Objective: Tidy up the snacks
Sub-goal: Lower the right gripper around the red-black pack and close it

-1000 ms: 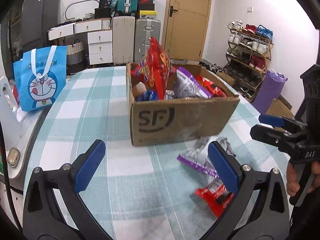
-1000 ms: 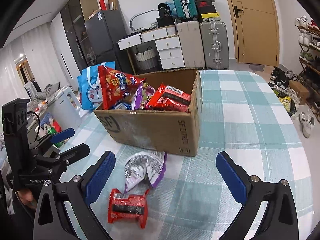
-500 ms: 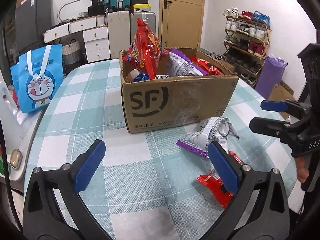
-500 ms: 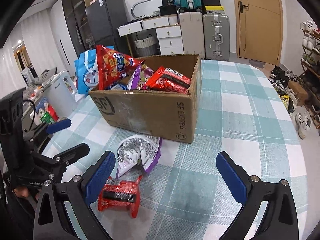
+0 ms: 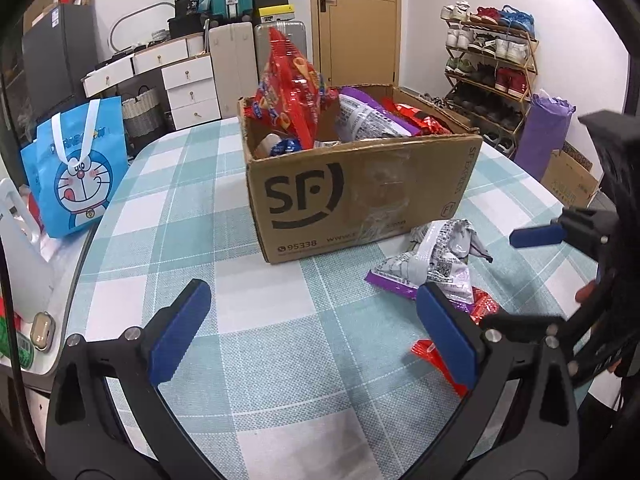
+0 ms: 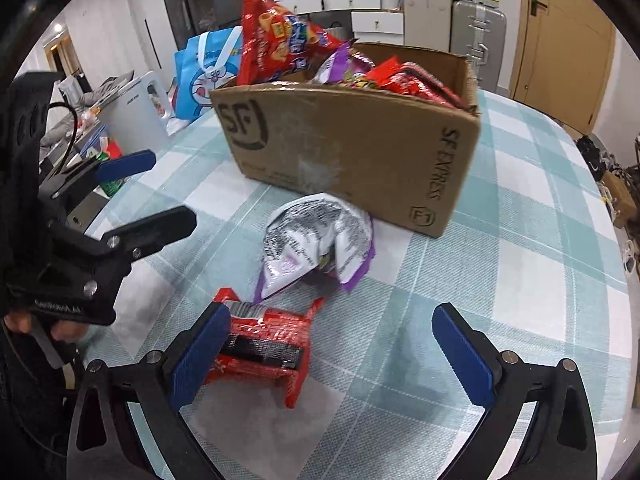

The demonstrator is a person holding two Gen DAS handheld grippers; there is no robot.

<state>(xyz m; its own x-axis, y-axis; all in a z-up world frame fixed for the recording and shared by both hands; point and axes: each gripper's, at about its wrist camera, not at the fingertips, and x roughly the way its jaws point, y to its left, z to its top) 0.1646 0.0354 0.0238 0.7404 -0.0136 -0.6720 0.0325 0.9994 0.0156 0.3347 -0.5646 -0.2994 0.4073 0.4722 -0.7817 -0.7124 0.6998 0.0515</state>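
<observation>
We note that the right wrist view shows the red snack packet [image 6: 262, 346] whole, lying flat on the worktop [image 6: 520, 240] just beside the near-left pad of the right tongs [image 6: 332, 354]. In the left wrist view that packet [image 5: 484, 308] is mostly hidden behind the right pad of the left tongs [image 5: 316, 330]. Only the left wrist view shows the shoe rack [image 5: 486, 76] and the purple roll [image 5: 544, 136] beyond the worktop's right edge.

Both tongs stand wide open, gripping nothing. The left tongs hover over bare checked cloth between the box and the near edge. The right tongs hover over the near part of the worktop, and open cloth lies to the right of the box out to the right edge.

The crumpled purple-and-silver bag [image 6: 316, 240] lies on the worktop against the near face of the cardboard box [image 6: 360, 152], with the red packet just nearer than it. The box sits about mid-worktop, open-topped. It holds a tall red snack bag [image 5: 294, 92] standing upright above the rim, a purple bag [image 5: 368, 116], red packets [image 5: 416, 118] along the right side, and small blue items [image 5: 286, 146] low at the left. A blue cartoon bag [image 5: 76, 172] stands at the worktop's left edge.
</observation>
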